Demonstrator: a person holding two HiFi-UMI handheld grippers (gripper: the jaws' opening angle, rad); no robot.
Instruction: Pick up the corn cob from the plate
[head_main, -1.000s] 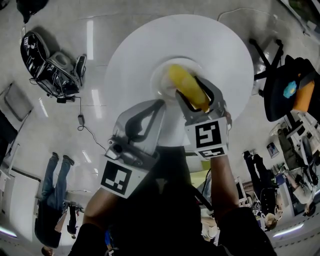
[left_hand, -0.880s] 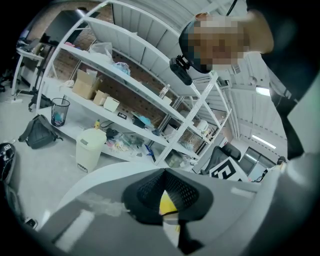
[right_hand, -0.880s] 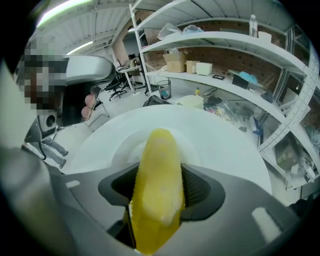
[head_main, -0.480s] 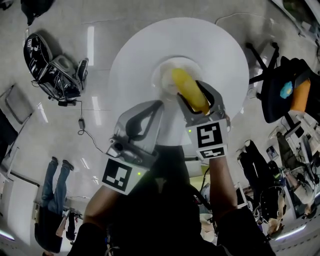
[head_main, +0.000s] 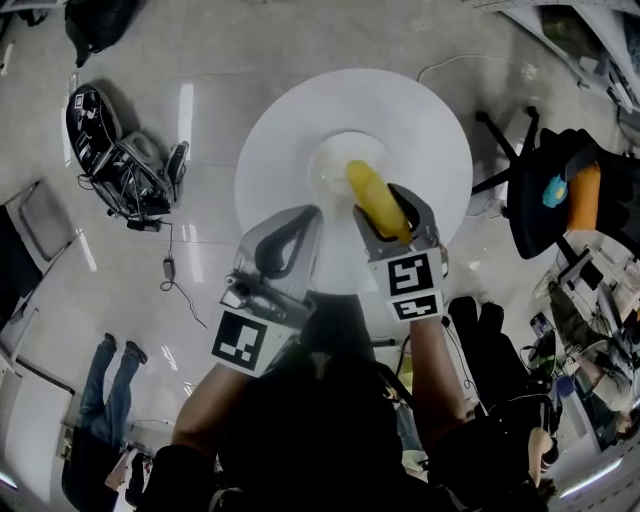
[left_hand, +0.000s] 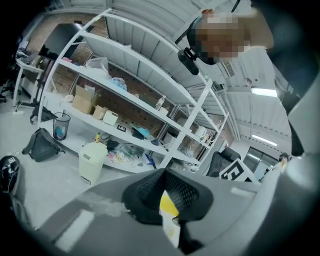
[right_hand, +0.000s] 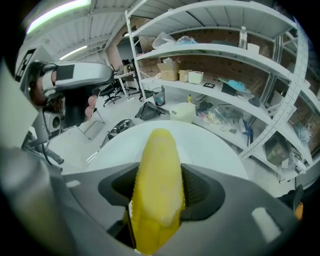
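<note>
Far left of the left jaws, down on the floor (head_main: 200, 60) – black gear bag (head_main: 115, 140) with a cable trailing off it. Left gripper (head_main: 312, 215) (left_hand: 166, 192) clenched shut on nothing, pads pressed together bar a thin slit; sliver of yellow showing through that slit in the left gripper view. White shelving (left_hand: 150, 100) well beyond those jaws.

Just right of the left jaws – right gripper (head_main: 392, 205) (right_hand: 157, 192), clamped on the corn cob (head_main: 375, 198) (right_hand: 159, 170). Ribbed black pads pressed on both flanks of the cob, roughly mid-length. Tapered end jutting out past the jaw tips, butt end back between the jaws toward the camera. In the head view, cob tip lying over the lower right part of the plate (head_main: 330, 160); contact with the plate not readable. Plate itself beyond the right jaw tips, near the middle of the round white counter (head_main: 290, 130) (right_hand: 210, 145). Both grippers side by side over the near edge of the counter, not touching each other.

Right of the right jaws, well off the counter – black office chair (head_main: 555, 195).
</note>
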